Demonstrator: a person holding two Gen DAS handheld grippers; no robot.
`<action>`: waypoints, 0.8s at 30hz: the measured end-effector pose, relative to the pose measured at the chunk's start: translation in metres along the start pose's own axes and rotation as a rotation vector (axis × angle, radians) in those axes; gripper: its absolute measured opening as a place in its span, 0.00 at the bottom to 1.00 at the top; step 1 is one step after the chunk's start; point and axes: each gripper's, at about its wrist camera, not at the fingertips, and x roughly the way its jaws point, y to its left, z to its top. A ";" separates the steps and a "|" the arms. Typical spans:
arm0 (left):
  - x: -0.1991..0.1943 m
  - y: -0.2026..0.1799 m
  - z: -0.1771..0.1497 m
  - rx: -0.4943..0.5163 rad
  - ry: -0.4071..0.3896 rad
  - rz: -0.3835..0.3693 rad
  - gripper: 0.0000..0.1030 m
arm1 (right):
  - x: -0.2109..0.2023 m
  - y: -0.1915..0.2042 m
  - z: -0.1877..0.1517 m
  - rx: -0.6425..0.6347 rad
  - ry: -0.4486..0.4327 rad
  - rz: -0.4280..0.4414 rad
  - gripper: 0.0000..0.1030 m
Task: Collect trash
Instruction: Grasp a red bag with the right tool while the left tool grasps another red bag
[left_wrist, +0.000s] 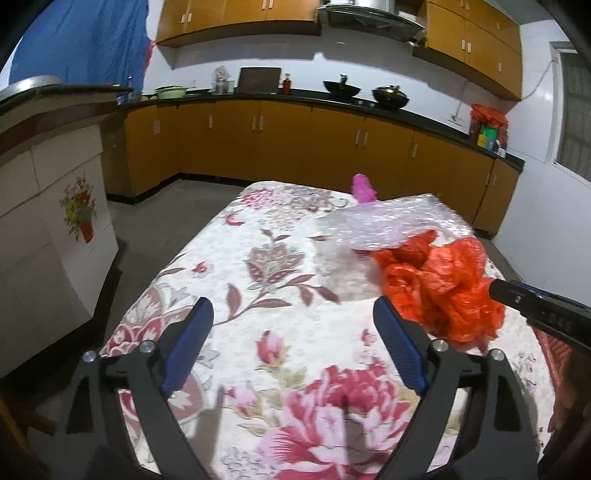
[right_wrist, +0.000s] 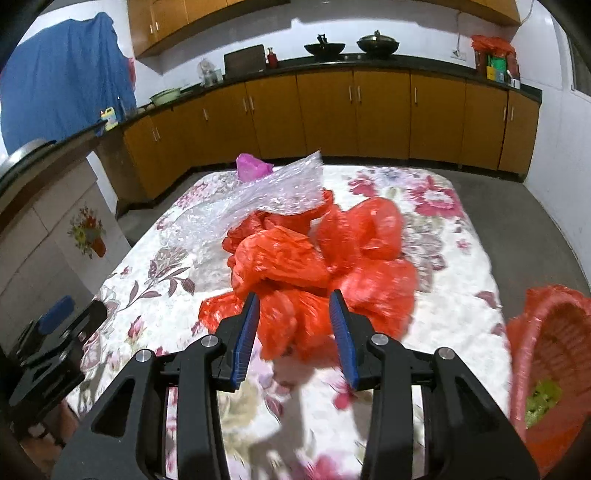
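1. The right gripper (right_wrist: 295, 314) is nearest the work: its blue fingers (right_wrist: 245, 332) are spread, one on each side of the near lobe of the crumpled red plastic bag (right_wrist: 314, 258), with plastic lying between them. I cannot tell whether the pads touch it yet.
2. The left gripper (left_wrist: 295, 332) hangs over bare floral tablecloth, fingers spread wide and holding nothing; the red bag sits just beside its right finger (left_wrist: 399, 343).
3. The bag lies mid-table (right_wrist: 461, 258) in several puffed folds. To grip it well, I judge the right fingers should go a little deeper so they close on a thick bunch, not a single thin skin that would slip out.
4. At the right edge stands a red woven basket (right_wrist: 546, 350) with something green in its bottom, probably where the trash goes; the lift should clear its rim.
5. Behind the bag, clear bubble wrap (right_wrist: 273, 192) overlaps its far side and may drag along, so lift slowly.
6. Farthest on the table sits a small pink plastic piece (right_wrist: 251, 166), well apart from both grippers.
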 end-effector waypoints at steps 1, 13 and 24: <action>0.002 0.004 0.000 -0.011 0.000 0.005 0.87 | 0.007 0.003 0.003 0.003 0.005 0.000 0.48; 0.018 0.024 0.009 -0.059 0.028 0.025 0.91 | 0.056 0.026 0.007 -0.034 0.059 -0.034 0.52; 0.021 0.012 0.005 -0.008 0.044 0.037 0.96 | 0.050 0.026 -0.002 -0.091 0.059 -0.015 0.12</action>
